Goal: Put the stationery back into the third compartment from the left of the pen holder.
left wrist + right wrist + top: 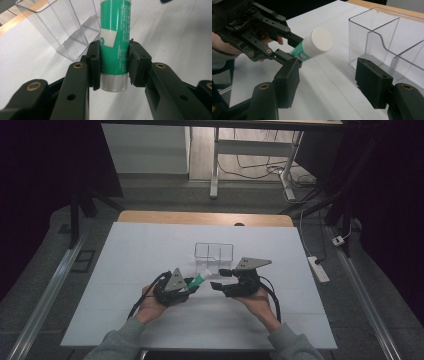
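A green glue stick [114,37] with a white cap [319,41] is clamped low on its body between the pads of my left gripper [114,66], its clear base toward the camera. From above the glue stick [199,280] points right and away, toward a clear plastic divided box [214,252]. My right gripper [223,279] stands open just right of the stick's cap, nothing between its fingers [287,77]. In the right gripper view the left gripper [287,47] holds the stick tilted up above the white table, beside the clear box [384,37].
The white board [150,320] covers a wooden table whose far edge [200,217] shows behind it. The clear box stands just beyond both grippers. Past the table are desk legs [215,165], cables and a power strip [318,269] on the floor.
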